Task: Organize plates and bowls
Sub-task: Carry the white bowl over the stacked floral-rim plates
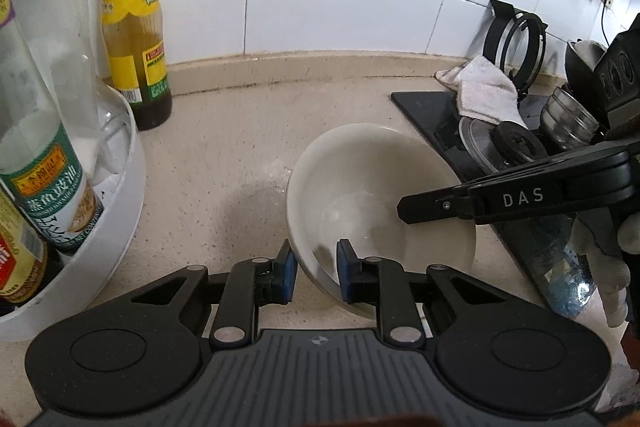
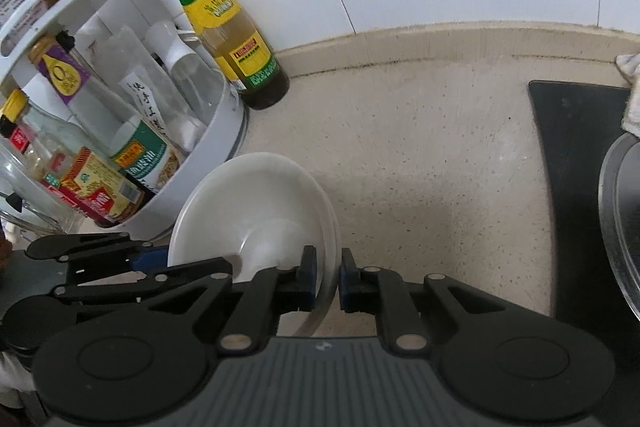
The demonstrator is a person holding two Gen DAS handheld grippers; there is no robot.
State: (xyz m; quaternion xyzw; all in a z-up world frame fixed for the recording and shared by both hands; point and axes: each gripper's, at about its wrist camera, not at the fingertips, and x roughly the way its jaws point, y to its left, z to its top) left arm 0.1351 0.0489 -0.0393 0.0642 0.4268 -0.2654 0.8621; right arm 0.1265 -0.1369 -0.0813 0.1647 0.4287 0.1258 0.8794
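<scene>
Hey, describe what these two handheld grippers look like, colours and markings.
Both are matte black linkage frames with silver pivot pins, round side discs and a ribbed grey base. The left gripper and right gripper have blue finger pads. One arm reads "DAS" in white.

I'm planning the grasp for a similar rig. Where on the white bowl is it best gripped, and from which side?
Grip the thin rim, one finger inside and one outside the wall, coming in from the near edge. The white bowl is wide and smooth, so only its rim fits between the fingers. The left gripper and right gripper both straddle the rim on opposite sides this way.
</scene>
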